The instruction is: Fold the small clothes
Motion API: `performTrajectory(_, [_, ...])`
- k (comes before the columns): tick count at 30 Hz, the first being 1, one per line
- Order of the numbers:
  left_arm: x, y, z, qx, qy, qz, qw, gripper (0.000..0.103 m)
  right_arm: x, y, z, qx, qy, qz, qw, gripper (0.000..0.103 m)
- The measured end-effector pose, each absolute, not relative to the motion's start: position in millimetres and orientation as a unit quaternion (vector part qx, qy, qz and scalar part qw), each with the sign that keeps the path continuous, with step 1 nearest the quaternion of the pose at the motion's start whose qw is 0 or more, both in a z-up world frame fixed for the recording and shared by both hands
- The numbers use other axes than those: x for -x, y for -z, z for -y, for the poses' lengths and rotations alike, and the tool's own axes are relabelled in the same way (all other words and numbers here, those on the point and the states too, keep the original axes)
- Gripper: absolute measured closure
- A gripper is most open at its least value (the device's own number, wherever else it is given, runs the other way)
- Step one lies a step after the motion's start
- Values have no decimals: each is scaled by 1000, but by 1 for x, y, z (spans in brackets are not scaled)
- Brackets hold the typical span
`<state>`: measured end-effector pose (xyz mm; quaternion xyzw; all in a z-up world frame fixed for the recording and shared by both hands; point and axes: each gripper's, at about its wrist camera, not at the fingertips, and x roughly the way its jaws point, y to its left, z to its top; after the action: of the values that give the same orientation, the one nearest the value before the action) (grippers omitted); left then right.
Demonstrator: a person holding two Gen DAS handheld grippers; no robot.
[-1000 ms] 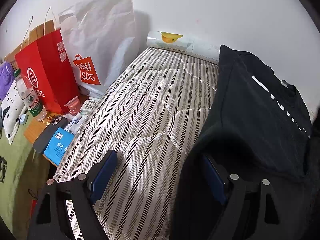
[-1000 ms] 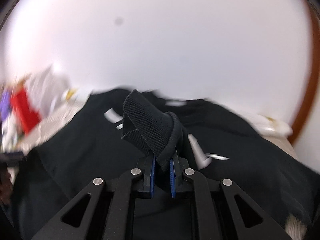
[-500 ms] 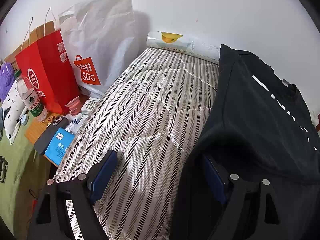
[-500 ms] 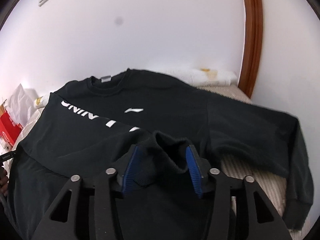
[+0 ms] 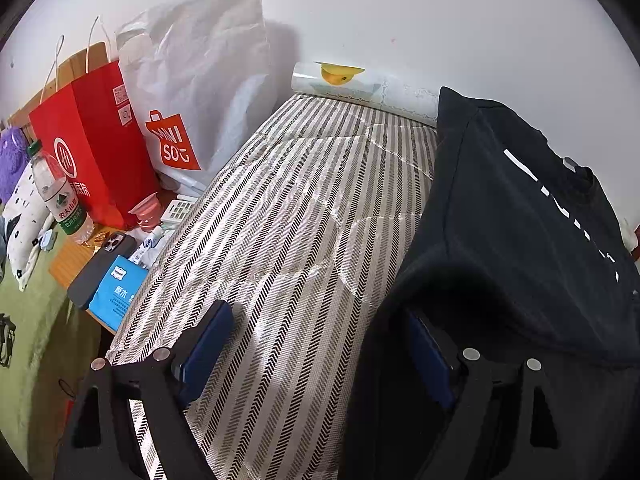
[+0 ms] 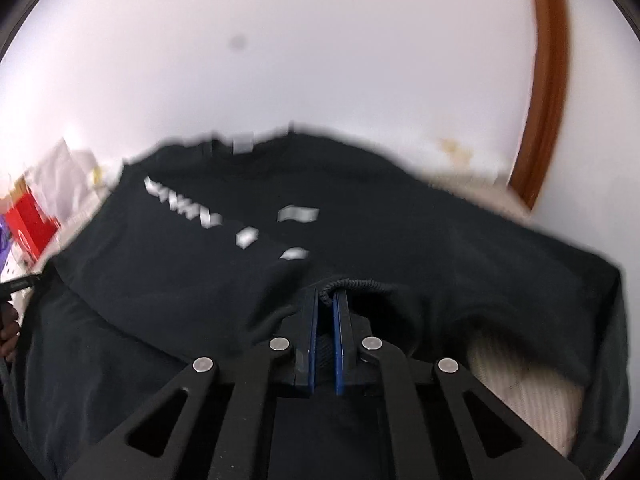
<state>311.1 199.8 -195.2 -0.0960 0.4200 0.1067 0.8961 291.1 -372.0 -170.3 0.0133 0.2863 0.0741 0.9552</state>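
Soft, floppy sweatshirt [image 6: 360, 240]: right gripper [image 6: 326, 300] clenches its ribbed cuff (6 o'clock); left gripper [image 5: 320, 344] gapes empty.

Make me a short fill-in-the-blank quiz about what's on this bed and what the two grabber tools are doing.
1. The sweatshirt spread on the bed is ____ in colour.
2. The right gripper has its jaws ____ on a ribbed fold of the sweatshirt.
3. The left gripper has its jaws ____, over the striped mattress.
4. Beside the white shopping bag stands a ____ paper bag.

Missing words: black; shut; open; red
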Motion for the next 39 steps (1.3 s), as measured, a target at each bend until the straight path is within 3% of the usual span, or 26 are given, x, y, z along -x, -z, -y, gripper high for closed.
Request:
performTrajectory(4, [-311,195,-200,93,-108,-421,896,18,-283,177,398,-42,-63,-312,947,97])
performTrajectory(8, [-311,195,-199,94,-108,-421,896,18,-293,211,386,14,-39,-398,917,95])
performTrajectory(11, [-311,195,-198,94,-108,-420,896,18,-289,208,386,37,-17,-398,917,89])
performTrajectory(14, [-311,195,-197,93,-104,-419,897,18,-281,190,394,21,-5,-360,933,75])
performTrajectory(15, [-311,194,-196,94,-99,-417,899,18,-281,186,396,15,-5,-353,936,65])
performTrajectory(16, [-310,192,-195,95,-94,-415,900,18,-283,183,394,12,-7,-348,937,63])
performTrajectory(27, [-302,164,-180,94,-35,-350,931,18,-307,208,384,31,17,-405,914,64])
performTrajectory(32, [-331,175,-159,63,-57,-389,917,18,-262,183,411,33,27,-374,927,62])
performTrajectory(35, [-341,191,-152,36,-70,-426,901,17,-230,175,442,24,62,-356,932,52])
performTrajectory(39, [-333,185,-159,51,-69,-413,907,17,-194,174,487,38,135,-332,933,32])
